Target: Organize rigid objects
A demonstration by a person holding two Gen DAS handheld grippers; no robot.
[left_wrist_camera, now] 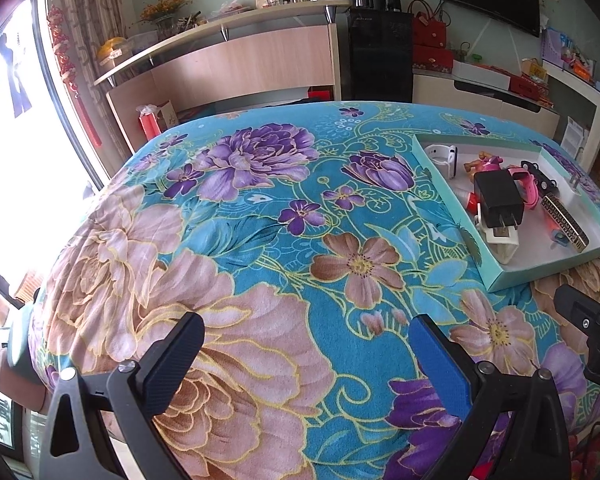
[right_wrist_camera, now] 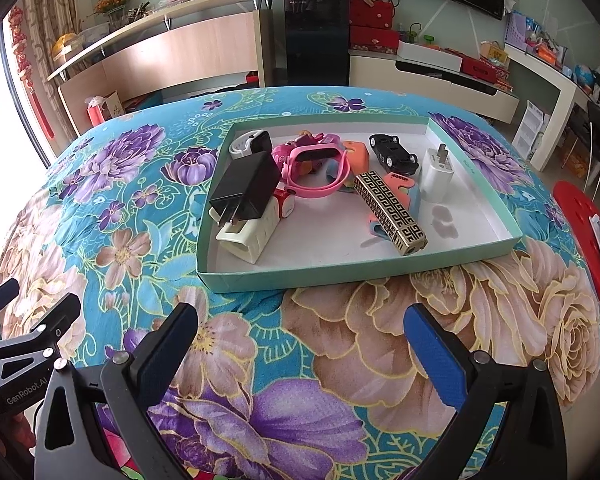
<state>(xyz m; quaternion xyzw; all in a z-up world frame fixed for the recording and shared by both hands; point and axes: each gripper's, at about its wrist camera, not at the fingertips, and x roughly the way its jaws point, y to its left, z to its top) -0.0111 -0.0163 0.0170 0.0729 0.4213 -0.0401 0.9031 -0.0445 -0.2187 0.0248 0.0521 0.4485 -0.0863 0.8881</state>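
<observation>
A shallow teal tray (right_wrist_camera: 340,276) with a white floor lies on the floral cloth, seen at the right as the tray (left_wrist_camera: 504,276) in the left wrist view. Inside it lie a black plug adapter (right_wrist_camera: 246,186) resting on a cream power block (right_wrist_camera: 252,236), a pink watch (right_wrist_camera: 316,168), a white watch (right_wrist_camera: 250,142), a black toy car (right_wrist_camera: 392,152), a white charger (right_wrist_camera: 436,174) and a gold patterned bar (right_wrist_camera: 390,212). My right gripper (right_wrist_camera: 302,322) hangs open in front of the tray with nothing between its fingers. Left of the tray, my left gripper (left_wrist_camera: 308,334) is open over bare cloth.
The floral cloth (left_wrist_camera: 240,200) covers a rounded table that drops off at the left and far edges. A red stool (right_wrist_camera: 580,236) with a phone stands at the right. Shelves, a black cabinet and a low white counter line the far wall.
</observation>
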